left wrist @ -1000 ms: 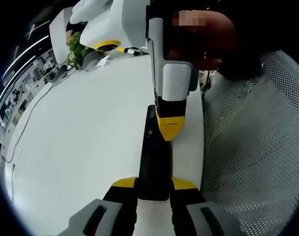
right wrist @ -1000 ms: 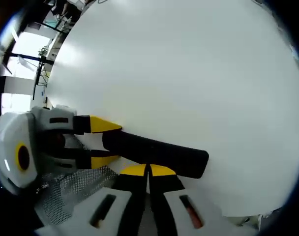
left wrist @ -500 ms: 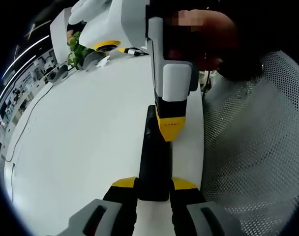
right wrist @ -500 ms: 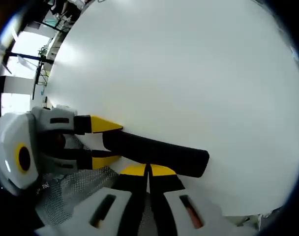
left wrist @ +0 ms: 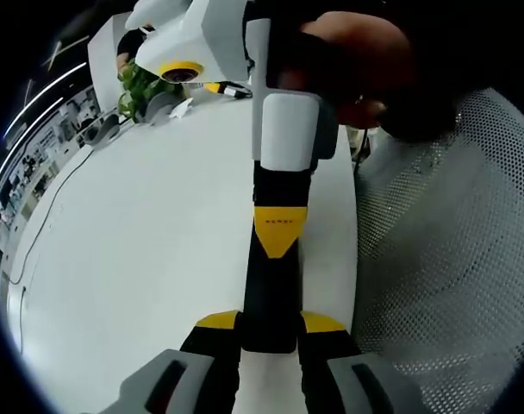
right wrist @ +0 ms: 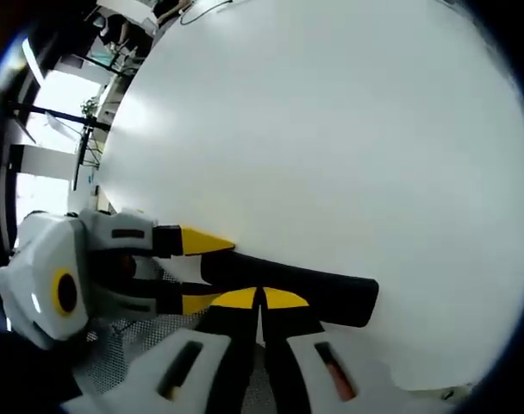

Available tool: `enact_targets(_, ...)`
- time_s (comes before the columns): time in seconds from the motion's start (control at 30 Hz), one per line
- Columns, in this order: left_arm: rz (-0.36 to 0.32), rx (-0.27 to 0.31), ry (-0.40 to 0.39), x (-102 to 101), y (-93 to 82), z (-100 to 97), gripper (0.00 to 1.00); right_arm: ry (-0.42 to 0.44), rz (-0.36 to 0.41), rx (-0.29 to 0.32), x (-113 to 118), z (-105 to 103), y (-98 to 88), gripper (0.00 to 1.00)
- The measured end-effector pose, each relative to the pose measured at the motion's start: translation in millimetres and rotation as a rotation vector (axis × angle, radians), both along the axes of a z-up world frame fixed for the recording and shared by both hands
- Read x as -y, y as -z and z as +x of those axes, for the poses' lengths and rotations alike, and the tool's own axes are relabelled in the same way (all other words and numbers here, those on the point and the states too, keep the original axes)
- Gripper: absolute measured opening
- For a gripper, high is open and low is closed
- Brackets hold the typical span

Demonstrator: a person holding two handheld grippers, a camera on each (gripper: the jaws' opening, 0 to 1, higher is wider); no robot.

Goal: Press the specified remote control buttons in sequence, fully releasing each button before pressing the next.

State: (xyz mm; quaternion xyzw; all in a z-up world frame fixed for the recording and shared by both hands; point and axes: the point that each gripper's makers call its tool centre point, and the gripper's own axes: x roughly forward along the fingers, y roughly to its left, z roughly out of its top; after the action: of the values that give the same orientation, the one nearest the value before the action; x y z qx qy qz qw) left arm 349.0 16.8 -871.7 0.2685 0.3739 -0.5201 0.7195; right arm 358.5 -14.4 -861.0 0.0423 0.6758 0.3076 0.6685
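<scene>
Across the left gripper view, a white table (left wrist: 141, 259) fills the left and centre, with a green plant (left wrist: 134, 82) and small clutter at the upper left edge. At bottom centre the left gripper (left wrist: 269, 323) pinches the near end of a black remote control (left wrist: 266, 293), which runs up the middle of the frame. The right gripper (left wrist: 277, 233) comes down from the top, its yellow tip resting on the remote's upper face and covering the remote's far end. To the right, a grey mesh surface (left wrist: 443, 259) fills that side beside the table edge.

At the left of the right gripper view, the left gripper (right wrist: 197, 272) clamps the remote control (right wrist: 296, 285), one yellow jaw above it and one below. At bottom centre the right gripper (right wrist: 260, 298) has its jaws pressed together, tips on the remote. Bare table (right wrist: 331, 138) spreads above and to the right.
</scene>
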Motion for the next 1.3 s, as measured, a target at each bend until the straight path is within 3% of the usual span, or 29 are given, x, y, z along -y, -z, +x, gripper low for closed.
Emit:
enact_targets(0.5, -0.003, -0.001, 0.002, 0.7, -0.9, 0.1, 0.25, -0.013, -0.024, 0.012, 0.3, -0.1, 4.5, 0.00)
enact_targets(0.73, -0.003, 0.001, 0.011, 1.1, -0.6, 0.3, 0.25, 0.076, 0.021, -0.043, 1.9, 3.1, 5.5, 0.00)
enact_targets(1.13, -0.005, 0.001, 0.002, 1.2, -0.6, 0.6, 0.25, -0.009, -0.022, 0.008, -0.8, 0.6, 2.9, 0.00)
enact_targets(1.3, -0.005, 0.000, -0.001, 1.1, -1.5, 0.1, 0.25, 0.013, 0.022, 0.004, -3.5, 2.2, -2.1, 0.00)
